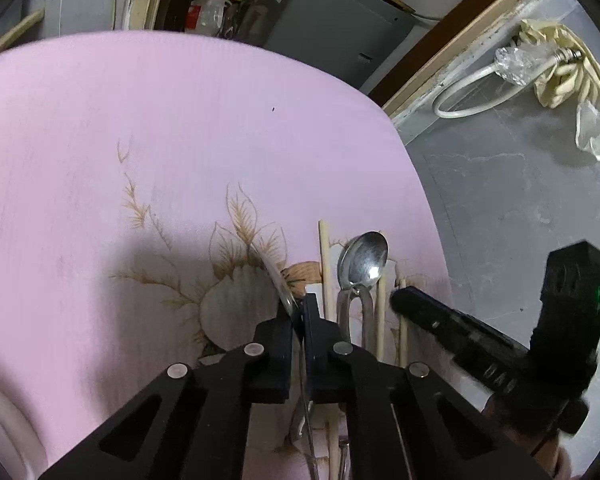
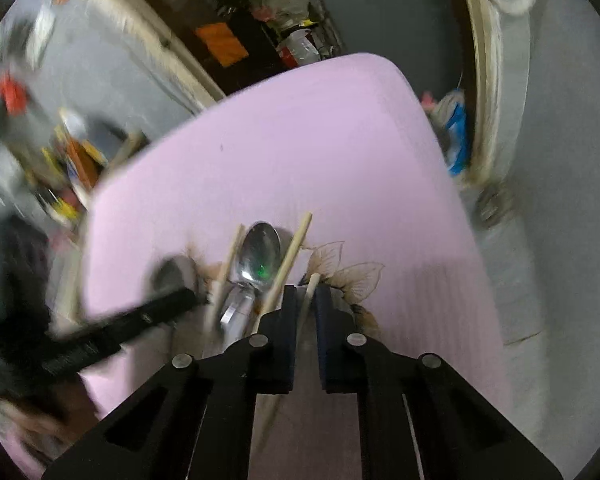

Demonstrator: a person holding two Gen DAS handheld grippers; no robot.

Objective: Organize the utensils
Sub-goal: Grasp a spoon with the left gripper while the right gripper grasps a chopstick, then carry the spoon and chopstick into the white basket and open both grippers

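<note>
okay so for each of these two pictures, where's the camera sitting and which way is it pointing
Left wrist: on the left gripper, looking down along its fingers at a metal utensil clamped edge-on; right gripper at right.
Right wrist: on the right gripper, looking down at a chopstick it pinches; a blurred black gripper at left.
Shared: pink mat, spoon.

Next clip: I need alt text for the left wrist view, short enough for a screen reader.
The left gripper is shut on a thin metal utensil above a pink mat. Just to its right lie a spoon and wooden chopsticks, with the right gripper reaching in from the right.
</note>
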